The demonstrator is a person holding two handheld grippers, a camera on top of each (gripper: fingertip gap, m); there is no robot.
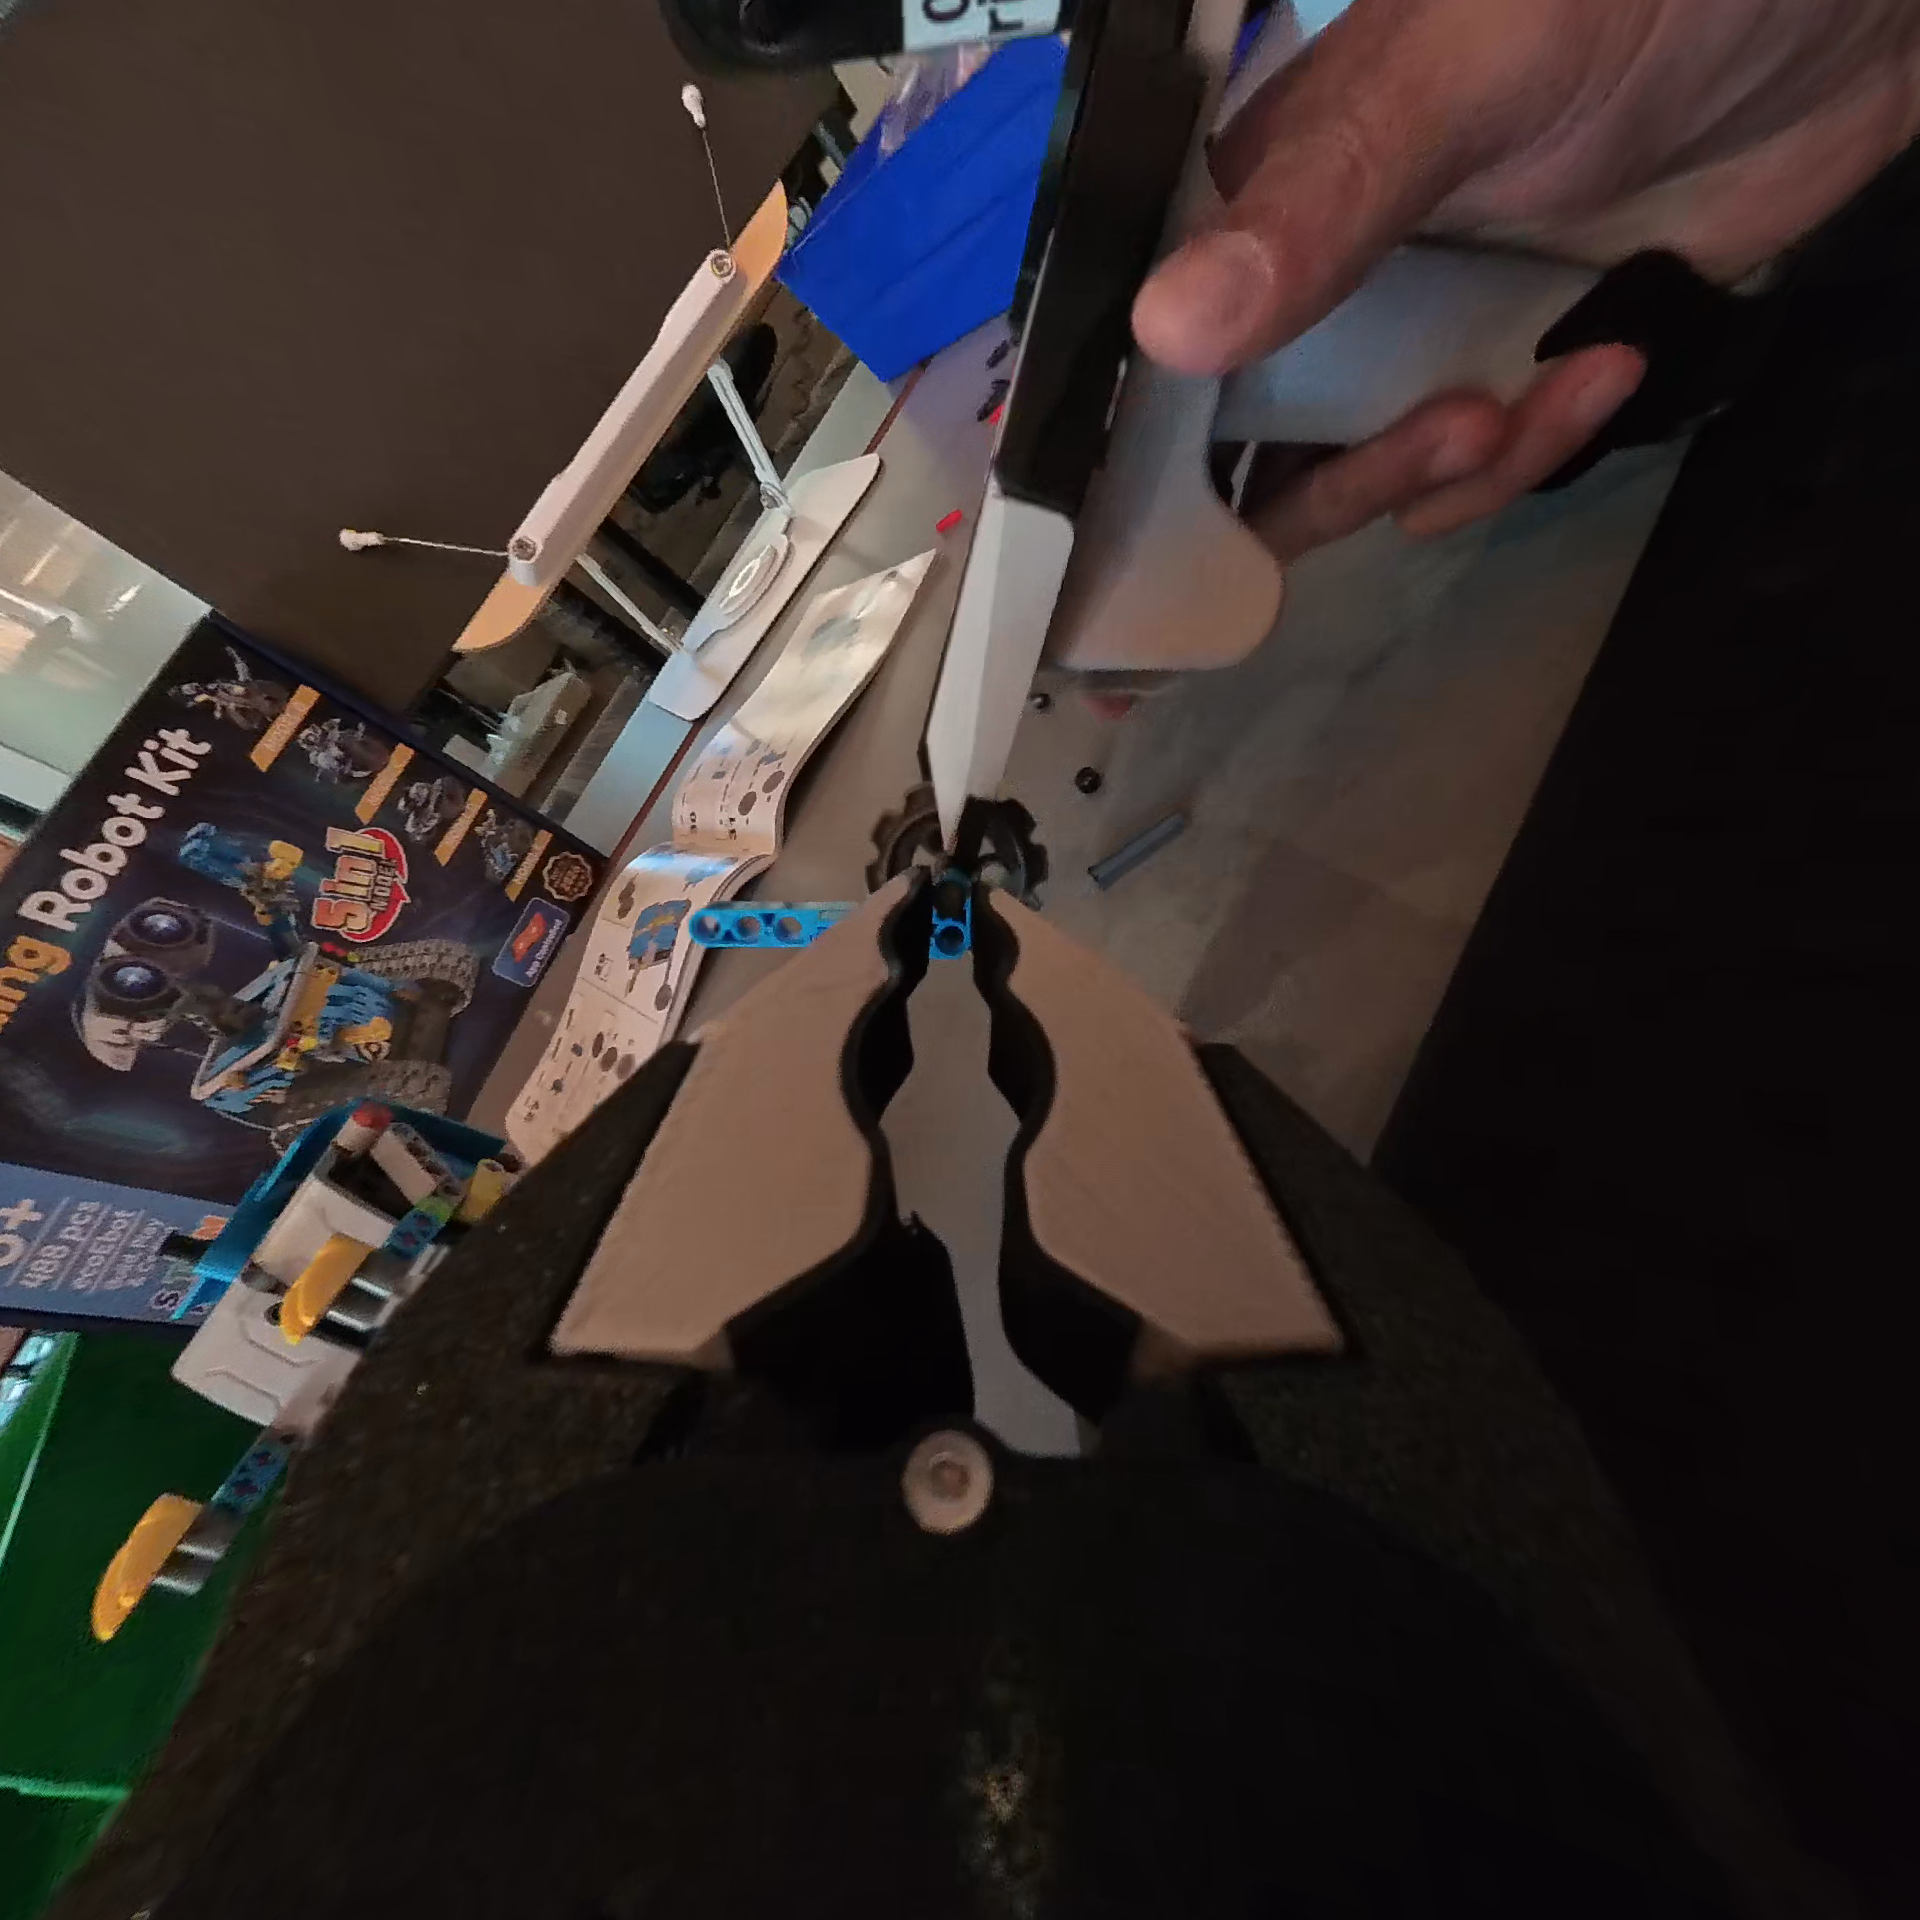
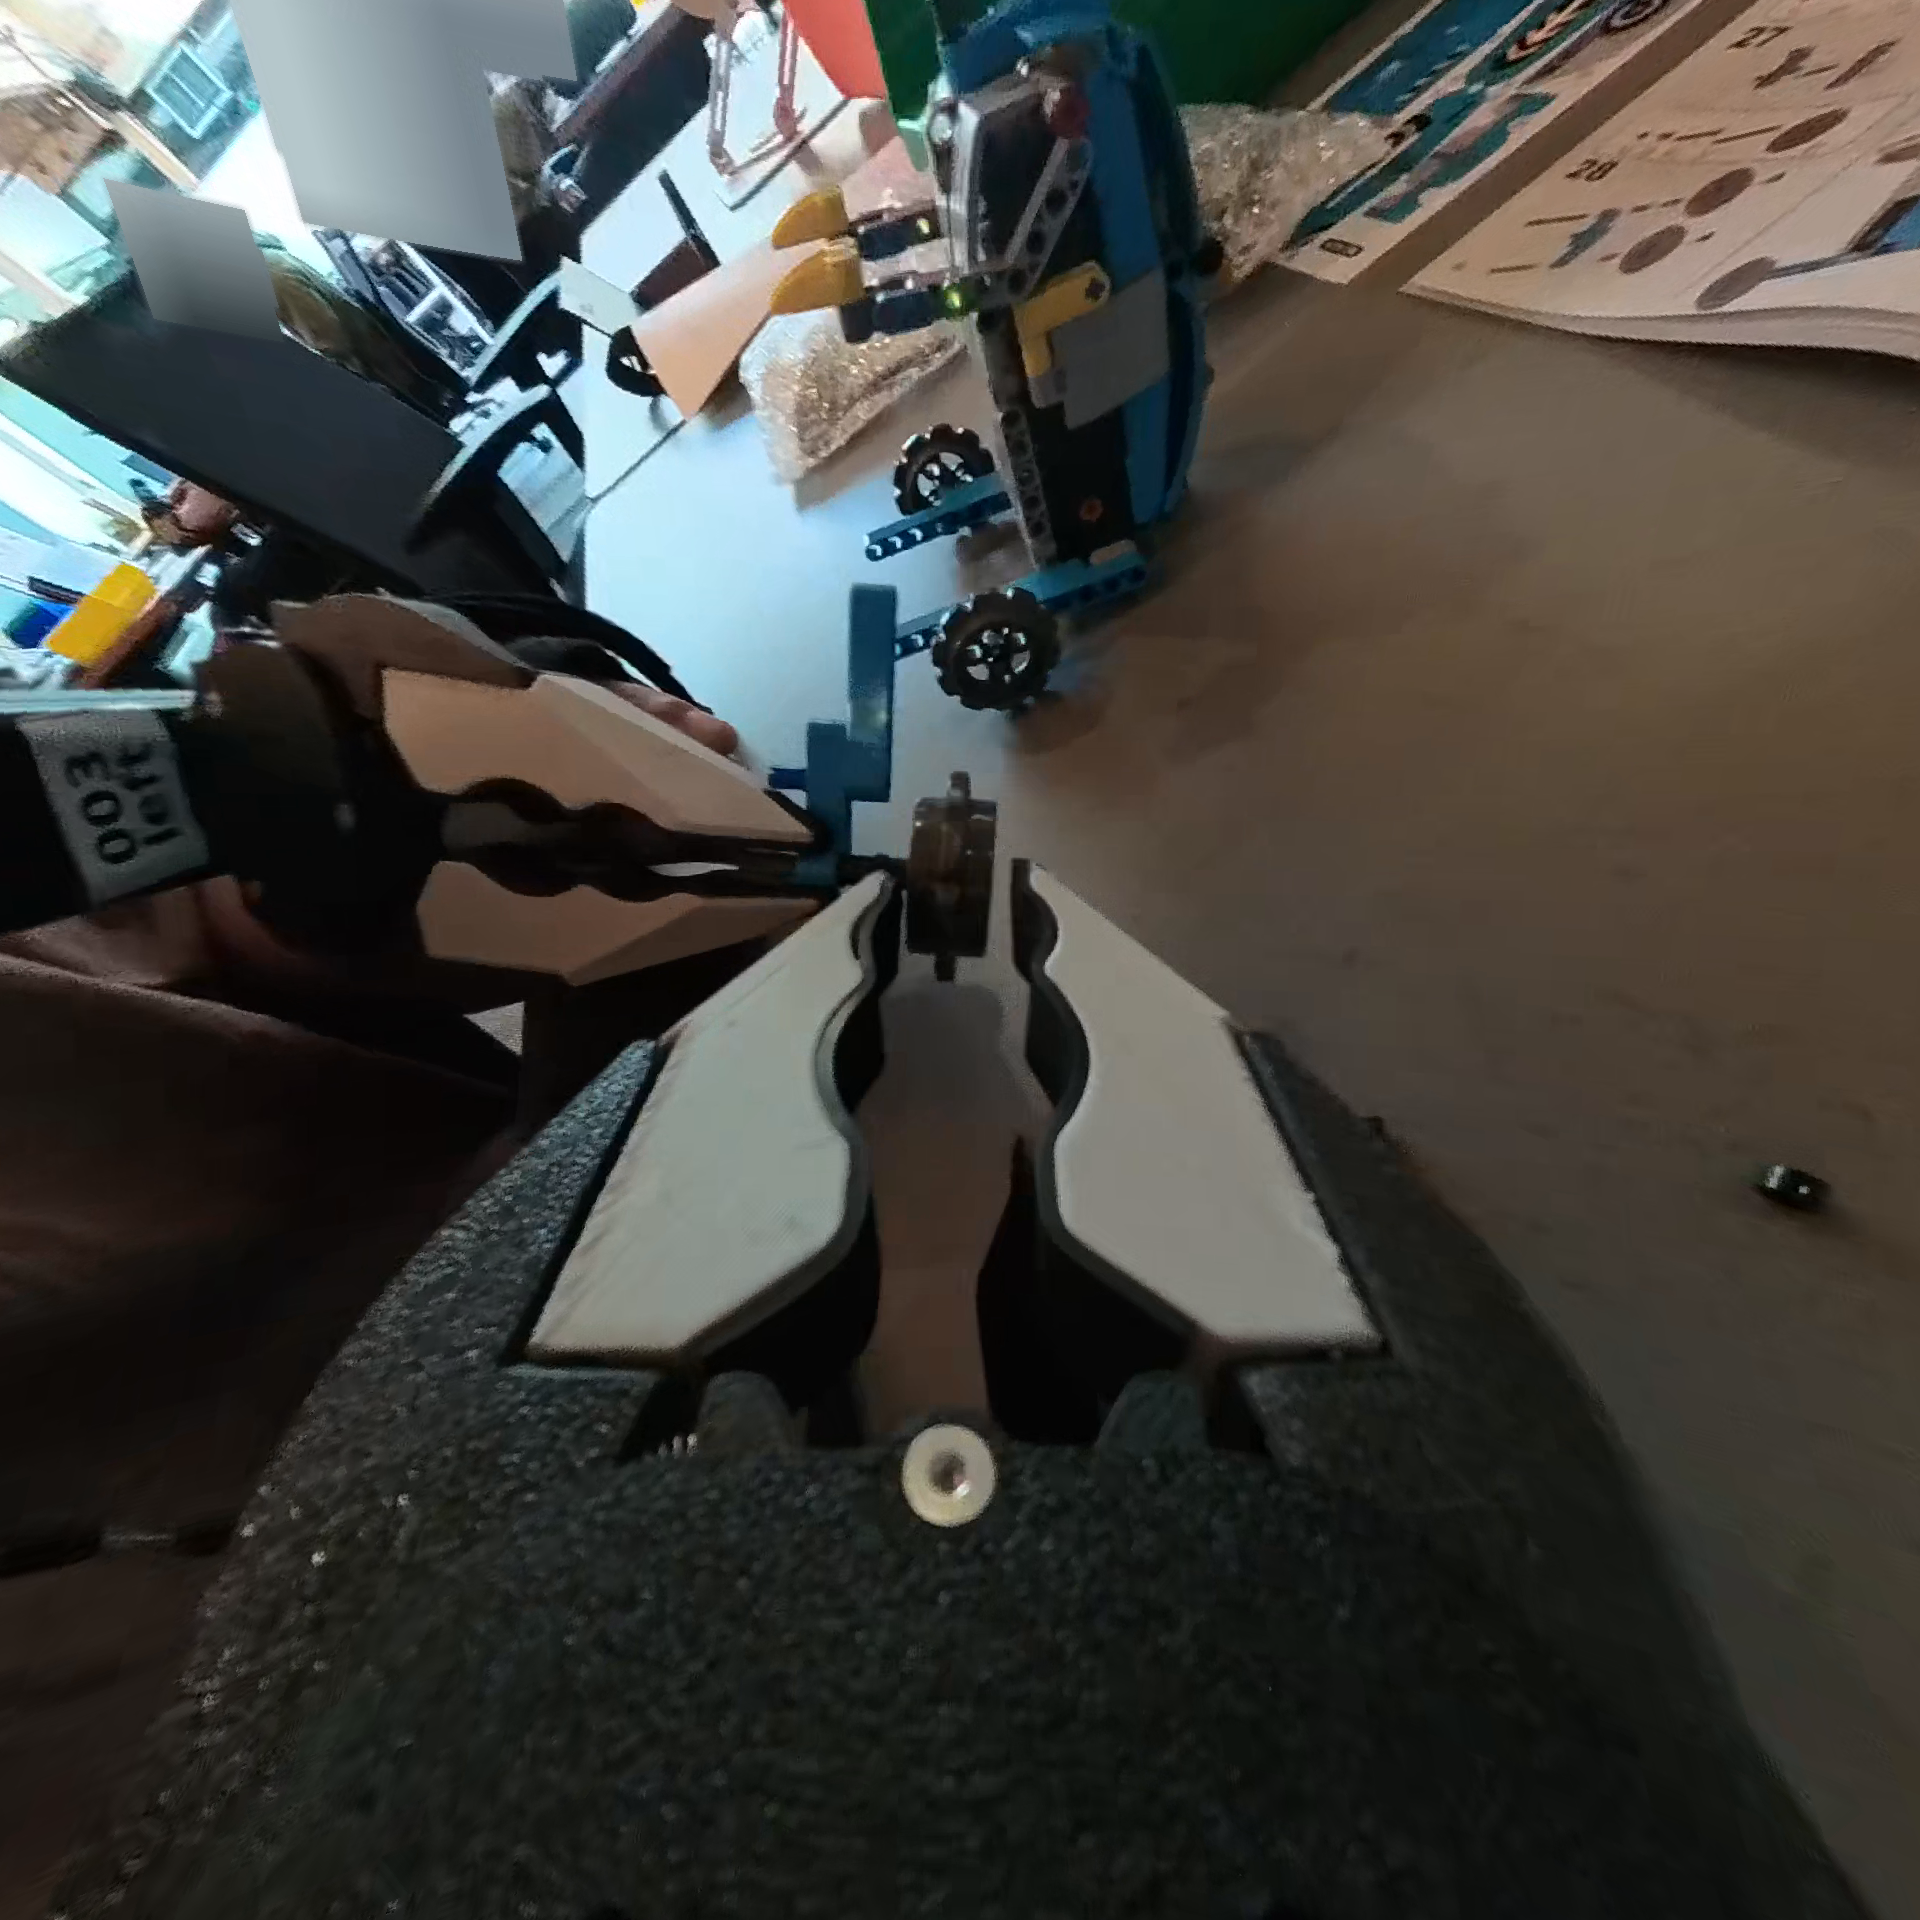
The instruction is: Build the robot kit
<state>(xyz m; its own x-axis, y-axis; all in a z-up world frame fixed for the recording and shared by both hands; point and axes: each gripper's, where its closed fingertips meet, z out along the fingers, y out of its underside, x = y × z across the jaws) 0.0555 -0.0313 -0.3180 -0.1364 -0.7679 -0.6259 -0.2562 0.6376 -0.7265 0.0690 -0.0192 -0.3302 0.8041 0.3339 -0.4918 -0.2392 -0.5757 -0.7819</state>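
Observation:
My left gripper [image 1: 948,904] is shut on the end of a blue bent beam [image 1: 774,925], held above the table. In the right wrist view it comes in from the left [image 2: 821,862], and the beam [image 2: 857,717] rises from its tips. A black toothed wheel [image 2: 948,883] sits on a short axle at the beam's gripped end. My right gripper [image 2: 951,883] straddles this wheel with its jaws slightly apart and a thin gap on each side. In the left wrist view the wheel [image 1: 1003,842] shows just beyond my tips, partly hidden by a white finger [image 1: 987,675] of the right gripper, which a hand [image 1: 1455,208] holds.
A blue and grey robot model [image 2: 1081,312] with black wheels stands on the brown table [image 2: 1455,831], and also shows in the left wrist view [image 1: 364,1226]. An open instruction booklet [image 2: 1662,177] lies beyond it. A kit box [image 1: 239,935], a grey pin [image 1: 1138,850] and a small black part [image 2: 1789,1184] lie nearby. My left and right fingertips are right by each other.

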